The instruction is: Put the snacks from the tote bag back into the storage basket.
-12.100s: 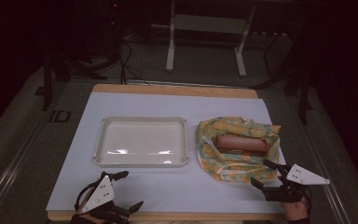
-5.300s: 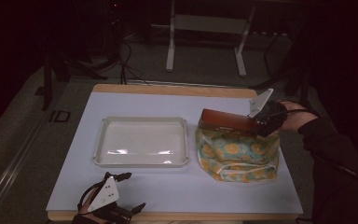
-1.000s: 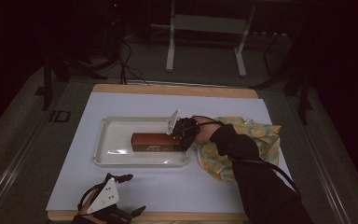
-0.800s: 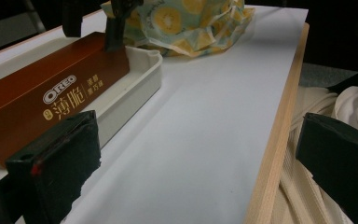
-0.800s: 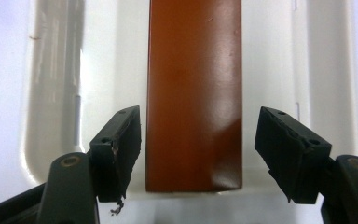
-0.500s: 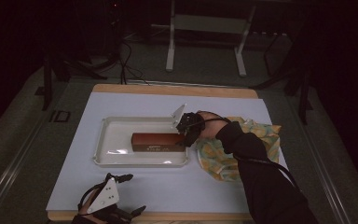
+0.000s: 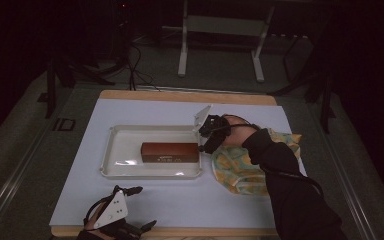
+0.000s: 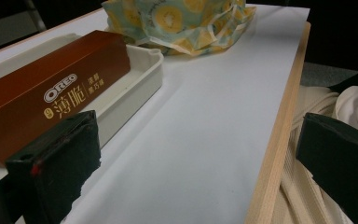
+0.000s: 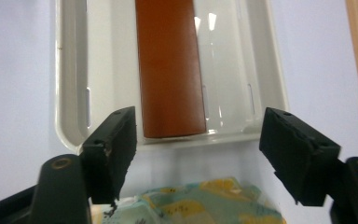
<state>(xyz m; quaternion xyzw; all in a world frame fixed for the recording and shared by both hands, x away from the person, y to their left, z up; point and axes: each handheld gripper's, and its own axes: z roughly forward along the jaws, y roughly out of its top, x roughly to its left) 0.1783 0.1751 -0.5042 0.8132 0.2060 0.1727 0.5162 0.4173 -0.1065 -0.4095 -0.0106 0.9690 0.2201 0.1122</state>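
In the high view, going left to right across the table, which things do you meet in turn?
White tray → brown Oreo box lying in it → right gripper, jaws open → patterned cloth.

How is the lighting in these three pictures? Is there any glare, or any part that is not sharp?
High view: the room around is very dark, the table lit; faint glare on the tray floor. Right gripper view: bright reflections in the tray beside the brown box, near jaws soft. Left gripper view: box lettering sharp, jaws blurred, cloth slightly soft.
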